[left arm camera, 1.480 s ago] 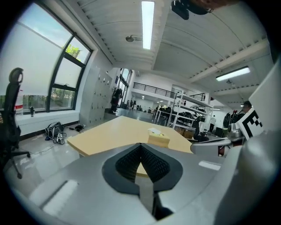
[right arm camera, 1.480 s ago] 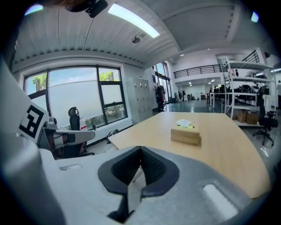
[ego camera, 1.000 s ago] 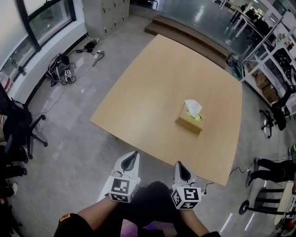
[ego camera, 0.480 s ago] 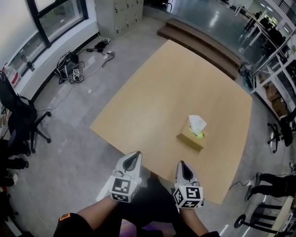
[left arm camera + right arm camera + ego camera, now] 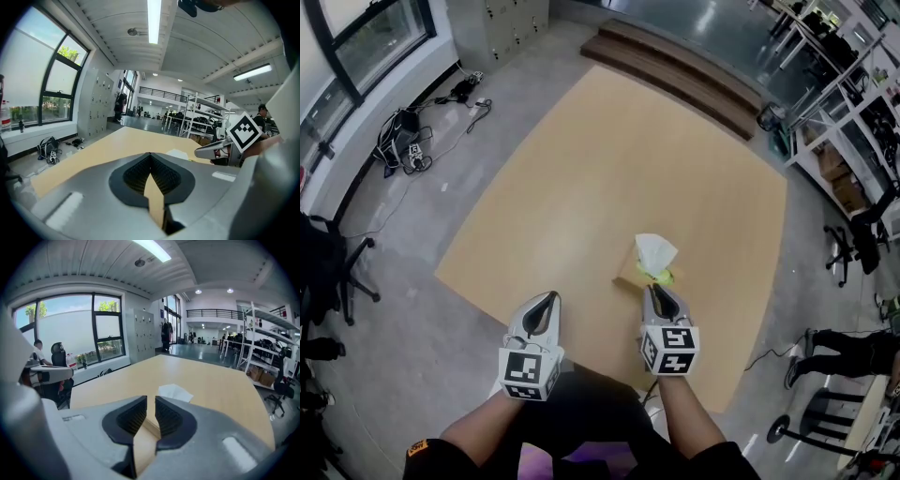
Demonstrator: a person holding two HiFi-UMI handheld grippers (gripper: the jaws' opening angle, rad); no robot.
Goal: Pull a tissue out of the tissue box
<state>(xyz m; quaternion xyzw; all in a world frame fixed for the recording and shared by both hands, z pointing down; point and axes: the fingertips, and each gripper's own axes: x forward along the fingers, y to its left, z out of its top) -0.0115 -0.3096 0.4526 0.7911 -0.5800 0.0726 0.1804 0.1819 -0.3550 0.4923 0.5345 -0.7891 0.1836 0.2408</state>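
My right claw has just been cracking open: narrow gap, nothing in it yet, aimed at the white tissue poking from the tan cardboard tissue box at its 12 o'clock. Left claw at 9 o'clock is closed and empty, likely just spare.

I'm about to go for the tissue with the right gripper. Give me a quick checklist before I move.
1. Tissue standing up out of the box: ok.
2. Right gripper jaws apart: ok. They have just been opening, and nothing is between them.
3. Right gripper aimed at the tissue: ok, roughly. The tissue sits just beyond the jaws.
4. Pads on the tissue: not ok, no contact yet.
5. Box steadied: not ok. The left gripper is shut, empty and apart from the box.
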